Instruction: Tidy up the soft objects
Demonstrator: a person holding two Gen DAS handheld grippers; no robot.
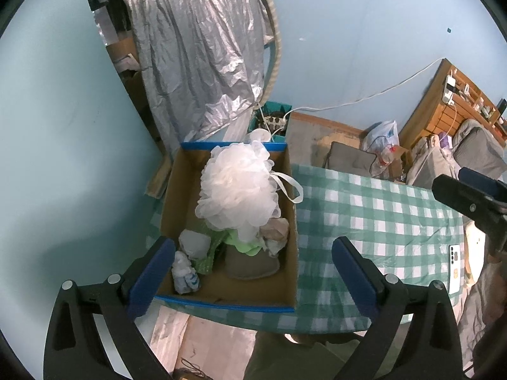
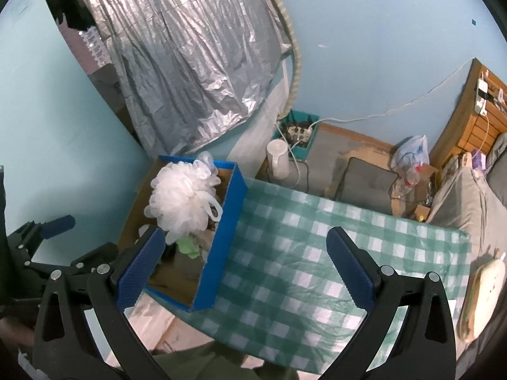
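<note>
A cardboard box with a blue rim (image 1: 228,307) stands on the left end of the table with the green checked cloth (image 1: 364,221). Inside, a big white bath pouf (image 1: 234,190) lies on top of a green cloth (image 1: 244,245), a grey cushion (image 1: 250,264), a crumpled plastic bag (image 1: 185,277) and other soft bundles. My left gripper (image 1: 253,272) hangs open above the box's near end with nothing between its fingers. In the right wrist view the box's blue wall (image 2: 221,247) and the pouf (image 2: 183,202) show at left. My right gripper (image 2: 244,269) is open and empty over the cloth beside the box.
A white phone (image 1: 456,269) and a round wooden board (image 2: 484,291) lie at the table's right end. Behind the table stand a white jug (image 2: 279,158), a teal crate with a power strip (image 2: 298,133) and a grey chair (image 2: 367,186). A silver curtain (image 2: 190,63) hangs behind the box.
</note>
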